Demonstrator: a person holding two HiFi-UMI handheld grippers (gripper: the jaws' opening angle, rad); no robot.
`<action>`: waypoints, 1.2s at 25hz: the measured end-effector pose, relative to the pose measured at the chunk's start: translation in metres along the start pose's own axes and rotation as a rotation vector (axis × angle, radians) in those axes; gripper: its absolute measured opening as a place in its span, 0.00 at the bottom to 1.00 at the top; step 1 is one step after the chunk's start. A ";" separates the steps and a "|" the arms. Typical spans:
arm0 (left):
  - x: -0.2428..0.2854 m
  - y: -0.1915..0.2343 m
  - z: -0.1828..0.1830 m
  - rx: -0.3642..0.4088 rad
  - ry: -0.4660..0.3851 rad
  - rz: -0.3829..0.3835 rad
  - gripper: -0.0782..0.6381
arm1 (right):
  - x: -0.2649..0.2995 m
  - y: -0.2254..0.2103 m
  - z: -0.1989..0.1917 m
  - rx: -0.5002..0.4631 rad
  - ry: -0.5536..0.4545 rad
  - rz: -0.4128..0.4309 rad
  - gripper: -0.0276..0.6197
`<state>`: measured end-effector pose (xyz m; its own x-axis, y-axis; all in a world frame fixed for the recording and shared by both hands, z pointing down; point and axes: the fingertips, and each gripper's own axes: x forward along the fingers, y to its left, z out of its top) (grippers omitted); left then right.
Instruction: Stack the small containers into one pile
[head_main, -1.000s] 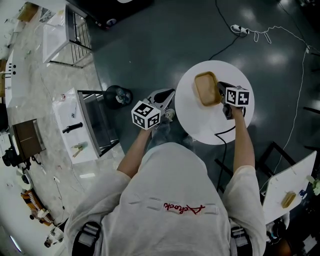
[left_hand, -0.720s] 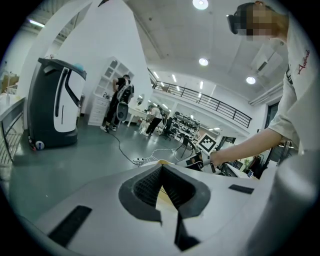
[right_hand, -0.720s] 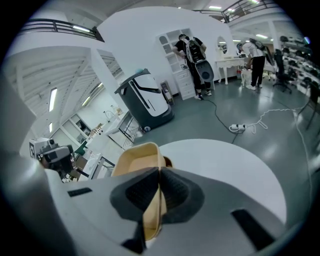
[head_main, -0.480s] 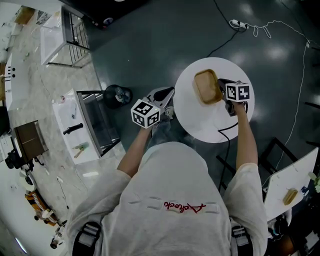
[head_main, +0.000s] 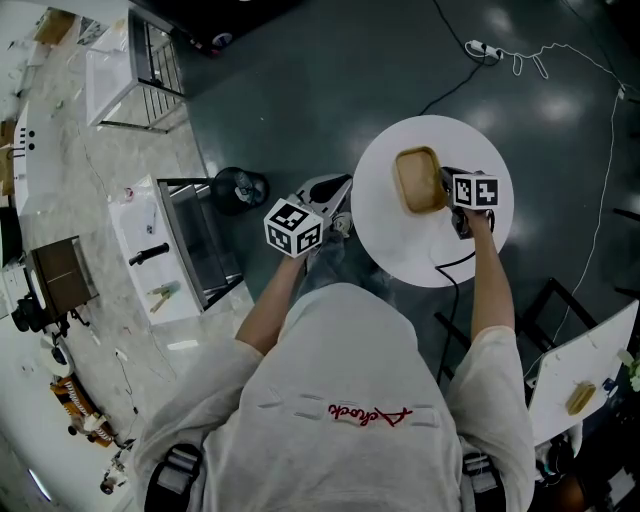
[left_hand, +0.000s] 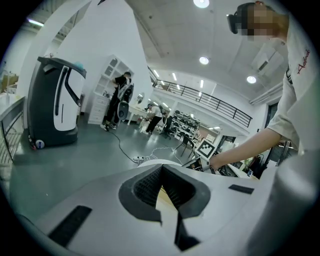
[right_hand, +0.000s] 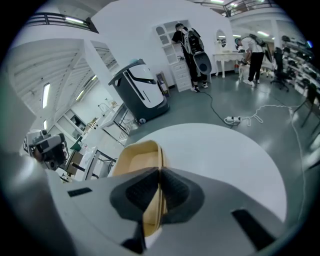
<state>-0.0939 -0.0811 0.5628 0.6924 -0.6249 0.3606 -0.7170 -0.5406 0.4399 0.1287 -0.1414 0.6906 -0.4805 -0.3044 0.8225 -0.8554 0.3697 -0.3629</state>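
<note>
Far left: stone counter w/ odds and ends and a wire rack beside it. Neither is part of the job.

L gripper sits just off the left edge of the round white table. Its jaws are closed, pads meeting at the tip, and nothing looks pinched there. A pale strip shows in the gap behind the pads; can't tell what it is. Looks idle to me.

Mid-table, a bit to the far side: tan container, shallow, rounded corners, open side up. R gripper is clamped on its right-hand wall, a pad each side, angled steeply down. Can't tell if the base is on the table or just above it. The rim looks doubled in the right gripper view, so poss. more than one is nested already; not sure.

Step in hand, prob.: set this container down as the base of the pile. To do it well:
- Bring it down level, not corner-first; a one-wall grip lets the left side droop.
- Let the base sit flat before easing the jaws.
- Open just enough to clear the thin wall, then lift straight out so the inner pad doesn't drag it.
- Keep it off the black cable at the near-right of the table.

Far right: a small tan thing on a white board, well apart from the table. Poss. another container, but too small to say.
</note>
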 end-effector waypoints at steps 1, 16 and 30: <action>-0.001 0.001 0.000 -0.001 0.001 0.001 0.12 | 0.001 -0.001 -0.001 0.006 -0.003 -0.003 0.09; -0.006 -0.007 0.000 0.018 0.001 -0.016 0.12 | -0.007 0.004 -0.005 -0.017 -0.082 -0.034 0.26; -0.009 -0.034 -0.004 0.043 -0.008 -0.070 0.12 | -0.044 0.026 -0.017 -0.038 -0.204 -0.067 0.08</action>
<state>-0.0750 -0.0546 0.5479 0.7406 -0.5889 0.3235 -0.6696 -0.6069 0.4281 0.1312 -0.1037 0.6524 -0.4552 -0.4997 0.7370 -0.8807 0.3745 -0.2900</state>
